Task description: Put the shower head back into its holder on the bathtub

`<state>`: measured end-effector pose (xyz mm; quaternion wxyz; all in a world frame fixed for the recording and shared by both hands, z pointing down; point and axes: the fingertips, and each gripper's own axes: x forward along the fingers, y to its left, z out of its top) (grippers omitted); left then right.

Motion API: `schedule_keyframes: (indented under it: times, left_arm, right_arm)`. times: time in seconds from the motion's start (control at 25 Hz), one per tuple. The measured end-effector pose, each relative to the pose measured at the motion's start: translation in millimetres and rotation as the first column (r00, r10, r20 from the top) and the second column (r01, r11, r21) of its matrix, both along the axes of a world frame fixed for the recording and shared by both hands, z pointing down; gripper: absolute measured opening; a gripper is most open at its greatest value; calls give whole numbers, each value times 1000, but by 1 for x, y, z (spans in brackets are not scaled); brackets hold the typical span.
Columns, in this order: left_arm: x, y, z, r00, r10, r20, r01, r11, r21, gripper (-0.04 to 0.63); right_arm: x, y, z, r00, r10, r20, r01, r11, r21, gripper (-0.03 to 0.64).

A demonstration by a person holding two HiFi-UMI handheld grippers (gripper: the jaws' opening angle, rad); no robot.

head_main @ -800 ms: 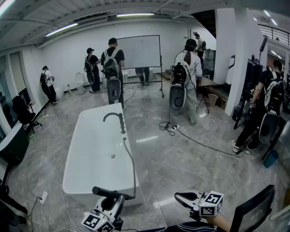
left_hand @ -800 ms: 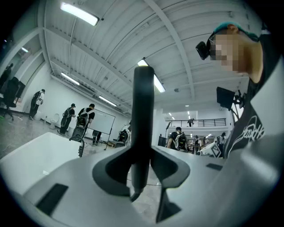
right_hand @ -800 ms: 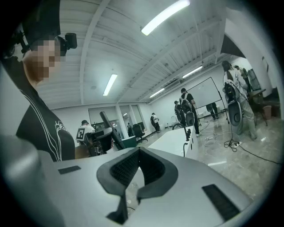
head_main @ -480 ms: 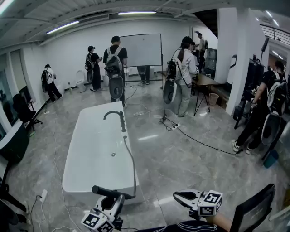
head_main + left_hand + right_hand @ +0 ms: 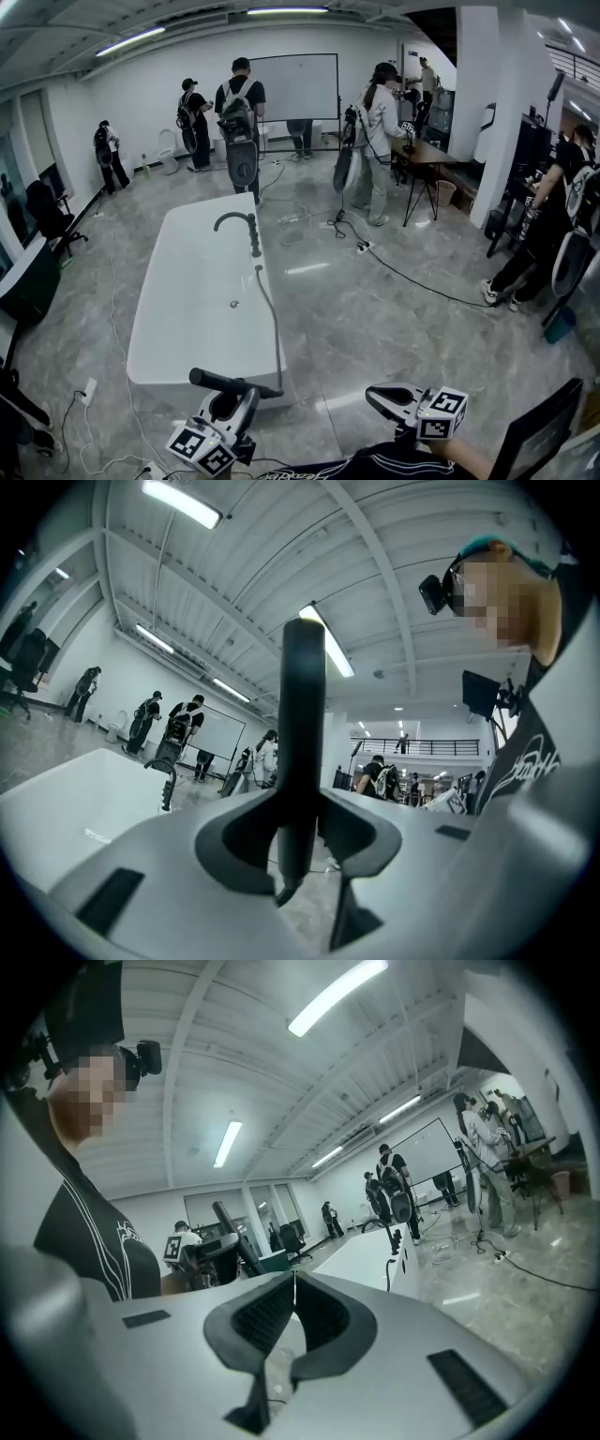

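A long white bathtub (image 5: 169, 319) lies ahead in the head view. A dark arched faucet (image 5: 236, 223) and its upright holder post (image 5: 253, 246) stand on the tub's right rim. A dark hose (image 5: 272, 323) runs along that rim toward me to the black shower head (image 5: 234, 383). My left gripper (image 5: 228, 401) is shut on its handle, just past the tub's near end. In the left gripper view the handle (image 5: 303, 714) stands upright between the jaws of that gripper (image 5: 300, 832). My right gripper (image 5: 373, 396) is shut and empty, out to the right over the floor; its pads (image 5: 293, 1283) meet.
Several people with backpacks stand by a whiteboard (image 5: 300, 86) at the far wall and near a table (image 5: 422, 155). Cables (image 5: 412, 281) trail across the grey floor right of the tub. A black chair back (image 5: 539, 436) is at my right, another chair (image 5: 47, 225) at far left.
Both grippers keep their places and grips. The head view has shifted slightly, and the person in white near the tripod has walked further back.
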<state>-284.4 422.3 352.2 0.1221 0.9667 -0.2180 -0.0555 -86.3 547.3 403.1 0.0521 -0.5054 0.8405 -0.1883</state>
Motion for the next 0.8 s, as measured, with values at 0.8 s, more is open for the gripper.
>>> schedule_keyframes:
  times: [0.8]
  left_arm:
    - [118, -105, -26, 993, -116, 25, 116, 993, -18, 133]
  right_arm:
    - [124, -116, 32, 988, -117, 99, 122, 991, -48, 14]
